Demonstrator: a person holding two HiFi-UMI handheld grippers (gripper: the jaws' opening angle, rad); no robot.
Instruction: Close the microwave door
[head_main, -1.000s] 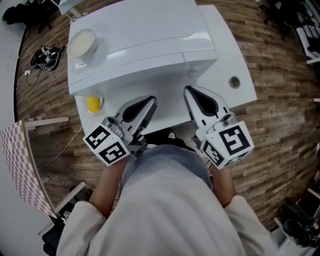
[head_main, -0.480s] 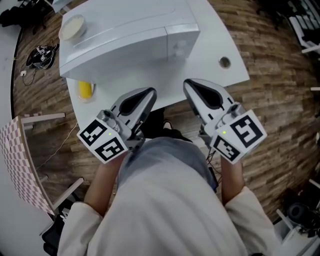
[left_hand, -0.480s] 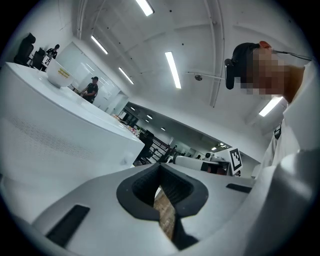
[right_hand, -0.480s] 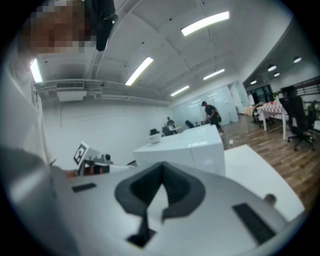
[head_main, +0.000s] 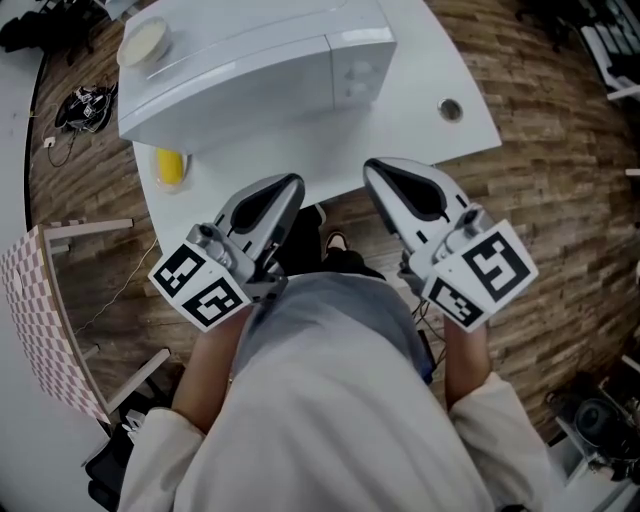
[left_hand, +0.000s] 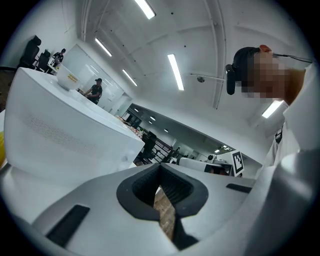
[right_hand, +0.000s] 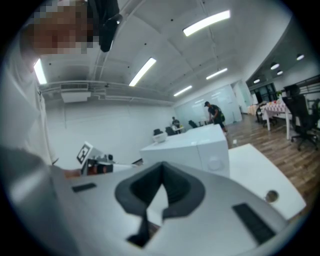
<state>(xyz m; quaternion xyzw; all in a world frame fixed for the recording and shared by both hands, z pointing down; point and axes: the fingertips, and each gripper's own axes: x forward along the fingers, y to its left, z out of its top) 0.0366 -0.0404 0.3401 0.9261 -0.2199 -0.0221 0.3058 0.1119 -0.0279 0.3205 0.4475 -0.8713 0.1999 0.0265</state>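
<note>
The white microwave (head_main: 250, 70) stands on the white table (head_main: 440, 60) with its door flush against the front, dial panel at the right end. It also shows in the left gripper view (left_hand: 60, 135) and the right gripper view (right_hand: 195, 147). My left gripper (head_main: 288, 186) and right gripper (head_main: 376, 170) are held side by side close to the person's body, short of the table's near edge and apart from the microwave. Both are shut with nothing between the jaws, as seen up close on the left gripper (left_hand: 161, 167) and the right gripper (right_hand: 161, 167).
A pale bowl (head_main: 143, 42) sits on top of the microwave at its left end. A yellow object (head_main: 170, 165) lies on the table by the microwave's left corner. A round cable hole (head_main: 451, 110) is at the table's right. A checkered panel (head_main: 30, 320) and cables (head_main: 85, 105) are on the wooden floor at left.
The person has stepped back from the table: the microwave and table sit farther up the view, and both grippers have drawn back from over the table's front to over the floor.
</note>
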